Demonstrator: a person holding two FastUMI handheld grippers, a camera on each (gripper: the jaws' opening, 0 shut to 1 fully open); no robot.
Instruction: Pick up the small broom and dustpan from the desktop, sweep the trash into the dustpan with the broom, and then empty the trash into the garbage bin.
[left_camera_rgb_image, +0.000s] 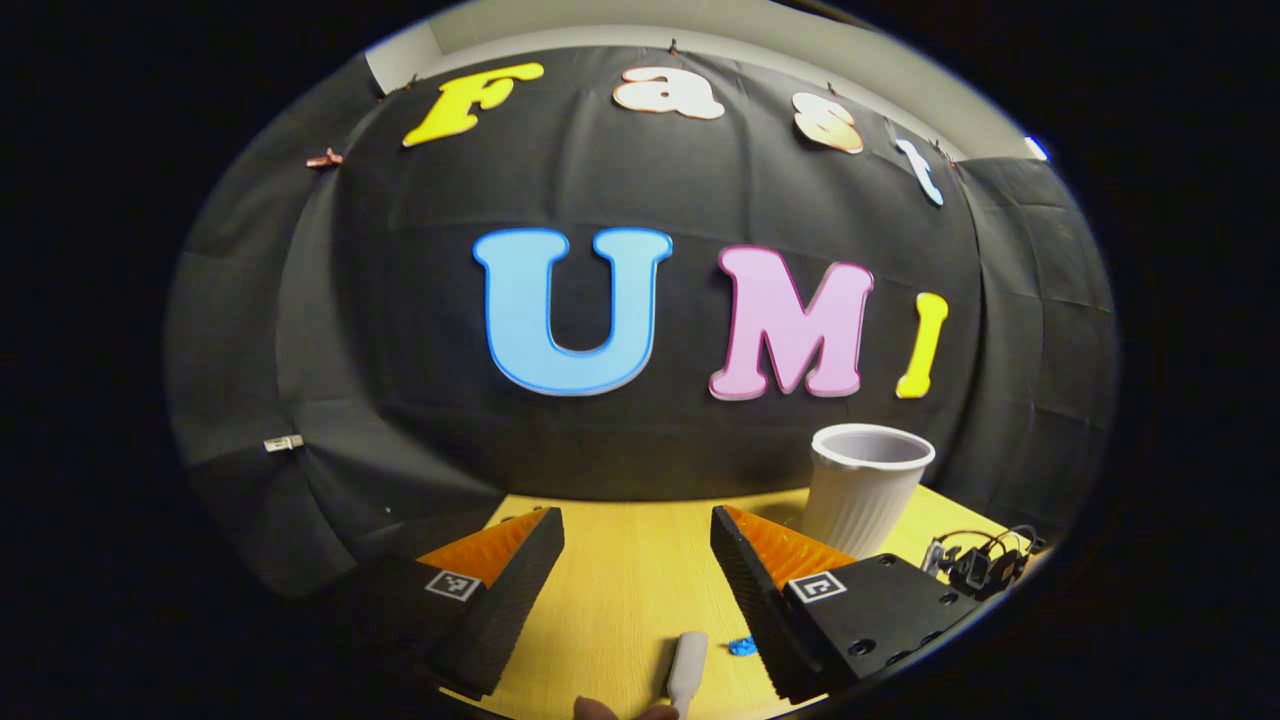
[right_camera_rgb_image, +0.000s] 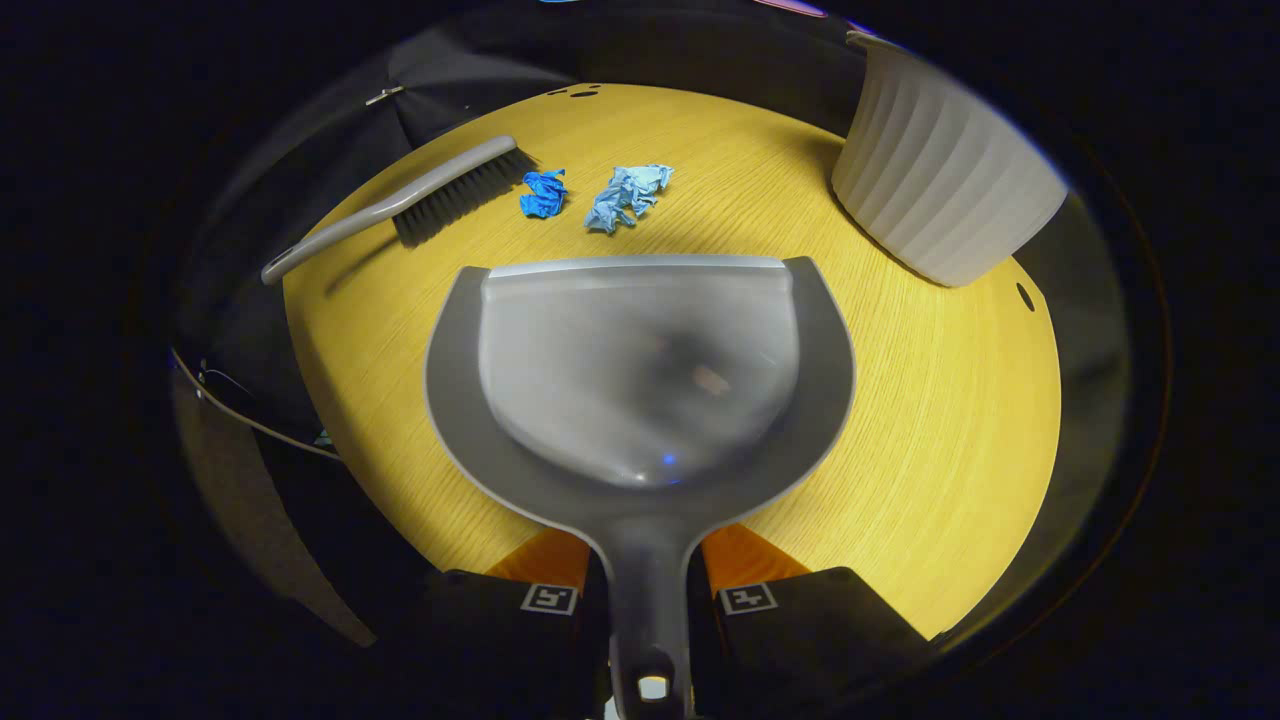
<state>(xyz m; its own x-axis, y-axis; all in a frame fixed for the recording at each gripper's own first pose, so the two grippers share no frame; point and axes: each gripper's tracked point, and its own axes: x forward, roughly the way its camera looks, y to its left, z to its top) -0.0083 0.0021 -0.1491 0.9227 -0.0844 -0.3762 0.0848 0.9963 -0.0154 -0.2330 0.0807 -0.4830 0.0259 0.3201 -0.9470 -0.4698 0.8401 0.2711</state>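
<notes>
Nearest to us in the right gripper view, the right gripper (right_camera_rgb_image: 648, 600) is pinching the dustpan (right_camera_rgb_image: 640, 370) by its handle, both fingers pressing on it, the pan reaching toward twelve o'clock over the yellow surface (right_camera_rgb_image: 950, 420). In the left gripper view, the left gripper (left_camera_rgb_image: 637, 580) is hanging with its fingers spread and holding nothing, the broom's handle tip lying on the surface just below and between them at six o'clock.

So we are judging the task barely begun: dustpan in hand, broom (right_camera_rgb_image: 420, 200) not yet lifted, sweeping and emptying left to do.

Farther off, at eleven o'clock, we are counting one broom, then two crumpled blue scraps (right_camera_rgb_image: 545, 193) beside its bristles, and one ribbed garbage bin (right_camera_rgb_image: 940, 180) at two o'clock.
</notes>
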